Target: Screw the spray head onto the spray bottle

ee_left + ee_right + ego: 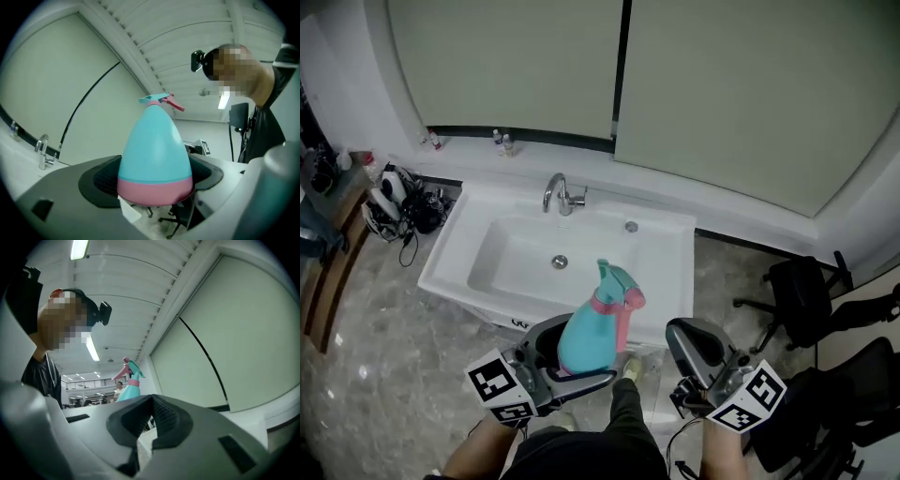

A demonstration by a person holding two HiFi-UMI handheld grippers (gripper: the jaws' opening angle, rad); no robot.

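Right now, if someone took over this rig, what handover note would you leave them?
Left gripper: shut on the pink base of the bottle, held head-up in front of the sink.
Right gripper: shut, empty, beside the bottle and clear of it.
Head: sits on the bottle's neck, pink collar in place.
Done: head is on.
Left: tightness can't be judged from here; probably check it with a twist.

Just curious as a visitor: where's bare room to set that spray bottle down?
The sink basin is bare around its drain, as is the ledge right of the faucet. Crowded: cables left of the sink, chairs on its right.
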